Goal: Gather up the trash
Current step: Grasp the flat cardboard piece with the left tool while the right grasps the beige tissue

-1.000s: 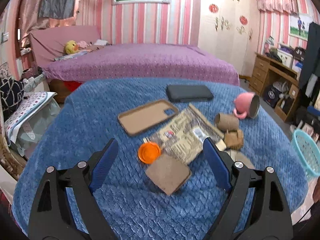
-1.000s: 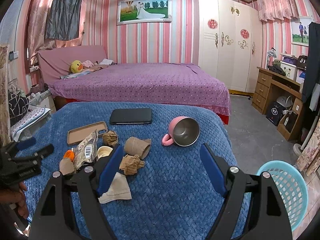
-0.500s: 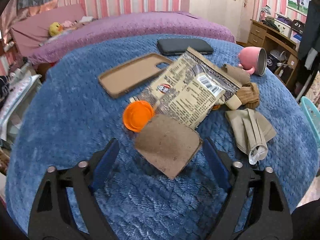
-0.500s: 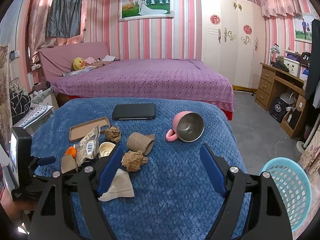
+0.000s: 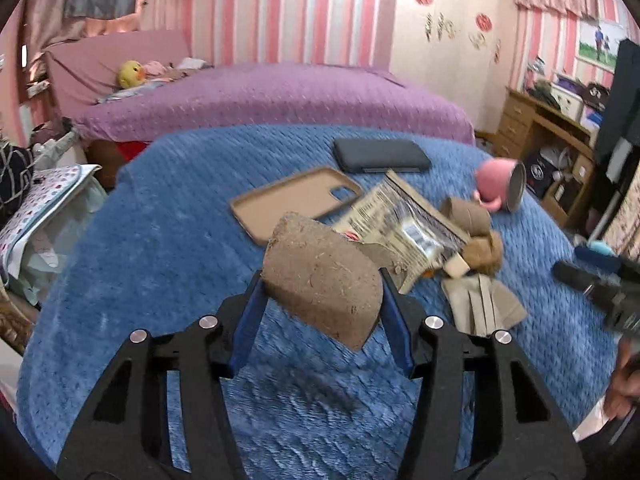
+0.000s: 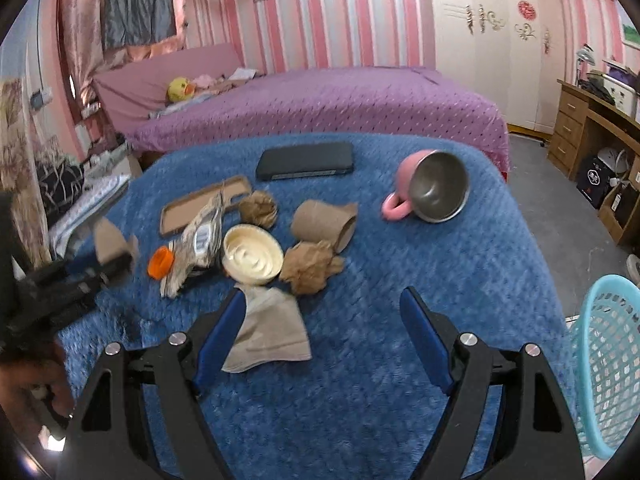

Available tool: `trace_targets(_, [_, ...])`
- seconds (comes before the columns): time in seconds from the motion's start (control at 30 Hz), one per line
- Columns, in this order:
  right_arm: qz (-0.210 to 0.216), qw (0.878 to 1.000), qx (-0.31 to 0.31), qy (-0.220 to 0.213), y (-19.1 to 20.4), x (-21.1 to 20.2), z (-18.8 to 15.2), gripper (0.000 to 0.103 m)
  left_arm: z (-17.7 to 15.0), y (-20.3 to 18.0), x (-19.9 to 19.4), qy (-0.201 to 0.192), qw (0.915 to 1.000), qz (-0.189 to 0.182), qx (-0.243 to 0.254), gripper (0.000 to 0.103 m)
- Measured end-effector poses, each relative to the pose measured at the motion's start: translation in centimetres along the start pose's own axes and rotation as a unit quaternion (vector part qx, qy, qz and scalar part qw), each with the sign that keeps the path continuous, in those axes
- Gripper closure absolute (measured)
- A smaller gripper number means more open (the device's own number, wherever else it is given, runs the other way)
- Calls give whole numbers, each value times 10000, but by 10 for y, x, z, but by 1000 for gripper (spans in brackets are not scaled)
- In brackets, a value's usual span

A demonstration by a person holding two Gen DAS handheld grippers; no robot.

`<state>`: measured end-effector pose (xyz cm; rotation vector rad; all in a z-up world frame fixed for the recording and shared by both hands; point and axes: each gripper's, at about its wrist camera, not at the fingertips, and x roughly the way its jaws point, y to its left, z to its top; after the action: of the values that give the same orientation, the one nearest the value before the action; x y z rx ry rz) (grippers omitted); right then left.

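My left gripper [image 5: 322, 304] is shut on a flat brown cardboard piece [image 5: 320, 276] and holds it above the blue blanket [image 5: 160, 240]; it also shows in the right wrist view [image 6: 108, 242]. My right gripper [image 6: 320, 336] is open and empty over a folded beige napkin [image 6: 268, 332]. More trash lies ahead: a snack wrapper [image 6: 200, 240], an orange cap [image 6: 161, 262], a cream lid [image 6: 252, 254], crumpled brown paper [image 6: 310, 266], a paper ball [image 6: 259, 208] and a crushed paper cup [image 6: 324, 220].
A tan phone case [image 5: 292, 204], a dark phone [image 5: 380, 154] and a tipped pink mug [image 6: 428, 192] lie on the blanket. A light blue basket [image 6: 608, 364] stands on the floor at the right. A purple bed [image 6: 340, 100] is behind, a desk [image 6: 596, 120] at the right.
My left gripper closed on the cardboard piece and lifted it off the blanket. My right gripper moved forward and down toward the napkin, still open.
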<state>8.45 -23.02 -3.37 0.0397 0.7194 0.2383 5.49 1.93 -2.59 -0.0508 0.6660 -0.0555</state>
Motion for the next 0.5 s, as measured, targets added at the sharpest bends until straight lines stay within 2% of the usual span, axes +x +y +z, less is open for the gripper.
trace_targets(0.13, [173, 9992, -22, 372, 20, 30, -5, 25, 2, 5, -2, -24, 10000, 46, 17, 50])
trace_targets(0.4, [209, 9948, -266, 959, 50, 78, -17, 27, -4, 15, -6, -4, 10000, 36, -40, 50])
trace_targets(0.43, [192, 9939, -396, 1009, 56, 82, -19, 36, -4, 16, -7, -8, 10000, 31, -47, 50])
trace_targets(0.47, [147, 9936, -553, 975, 62, 81, -20, 52, -5, 17, -7, -11, 10000, 26, -54, 50])
trace_targets(0.5, [218, 9933, -626, 951, 65, 79, -19, 60, -5, 18, -8, -21, 10000, 18, -80, 50])
